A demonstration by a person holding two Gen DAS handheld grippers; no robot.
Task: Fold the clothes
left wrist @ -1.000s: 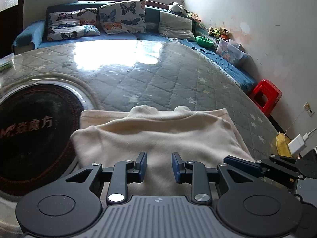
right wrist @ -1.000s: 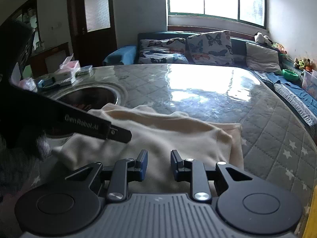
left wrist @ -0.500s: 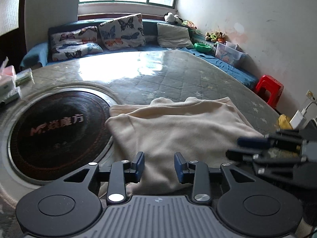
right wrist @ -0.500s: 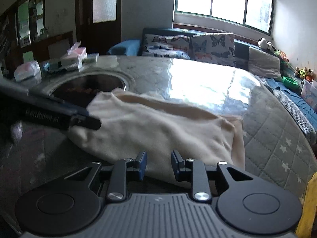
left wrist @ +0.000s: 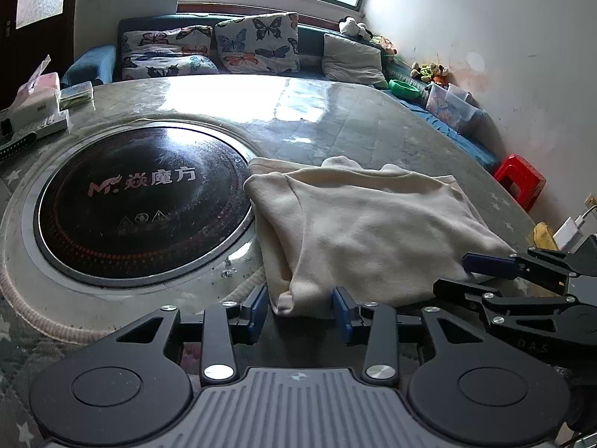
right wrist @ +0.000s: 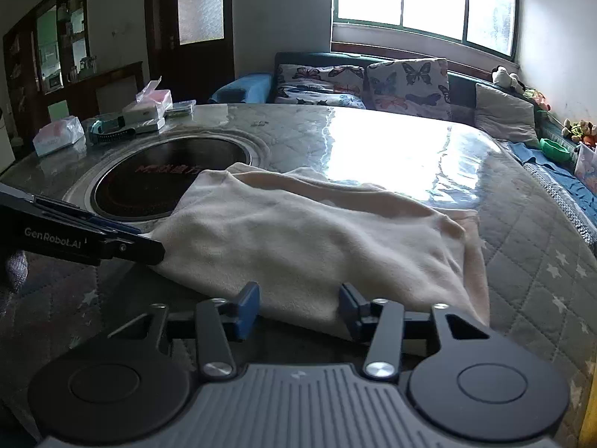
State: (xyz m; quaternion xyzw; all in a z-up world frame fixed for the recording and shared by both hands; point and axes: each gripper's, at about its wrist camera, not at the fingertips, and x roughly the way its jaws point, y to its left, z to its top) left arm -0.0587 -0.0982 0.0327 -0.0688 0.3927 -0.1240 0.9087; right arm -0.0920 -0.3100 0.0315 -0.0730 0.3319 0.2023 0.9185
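A cream garment (left wrist: 365, 224) lies folded on the round table, also in the right wrist view (right wrist: 317, 239). My left gripper (left wrist: 301, 308) is open at the garment's near left corner, its blue fingertips on either side of the hem. My right gripper (right wrist: 298, 304) is open at the near edge of the garment, toward its right side. The right gripper shows from the side in the left wrist view (left wrist: 522, 280); the left gripper shows at the left edge of the right wrist view (right wrist: 86, 239).
A black round hotplate (left wrist: 138, 201) is set in the table (left wrist: 335, 119) left of the garment. Boxes and tissue packs (right wrist: 145, 112) sit at the far left edge. A sofa with butterfly cushions (left wrist: 257, 43) stands behind. A red stool (left wrist: 520, 181) is at right.
Both grippers have pulled back toward the near edge of the garment and their jaws have opened wider. The garment lies still on the table.
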